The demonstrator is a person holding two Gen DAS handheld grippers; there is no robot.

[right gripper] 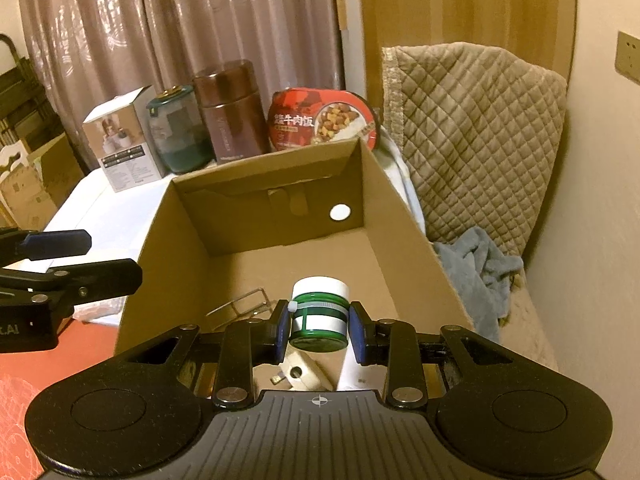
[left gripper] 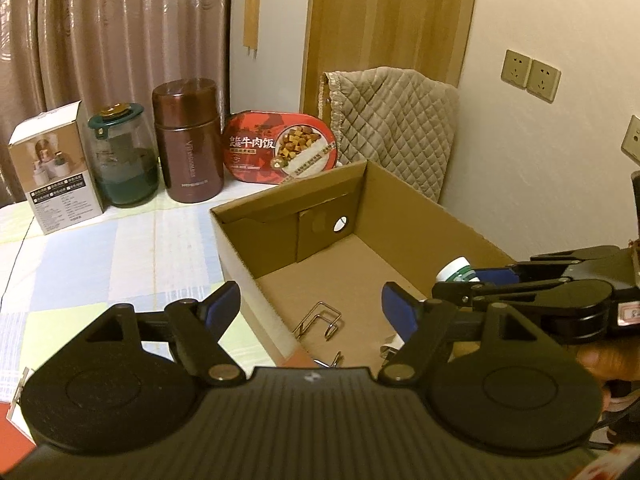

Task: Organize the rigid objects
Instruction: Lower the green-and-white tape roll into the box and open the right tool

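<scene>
Right wrist: plug (right gripper: 298, 374) behind tongs (right gripper: 320, 330)

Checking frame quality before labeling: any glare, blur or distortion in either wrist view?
Left wrist view: warm dim light, strong fisheye bending of the door frame, dark corner vignette, soft sheen on the brown flask; the cardboard box reads sharp. Right wrist view: same amber cast, the green bottle between the right gripper pads is sharp, curtain slightly soft, edges curved.

Brown curtains (left gripper: 100, 28), wooden panel (left gripper: 384, 16), wall sockets (left gripper: 530, 75) on cream wall.
</scene>
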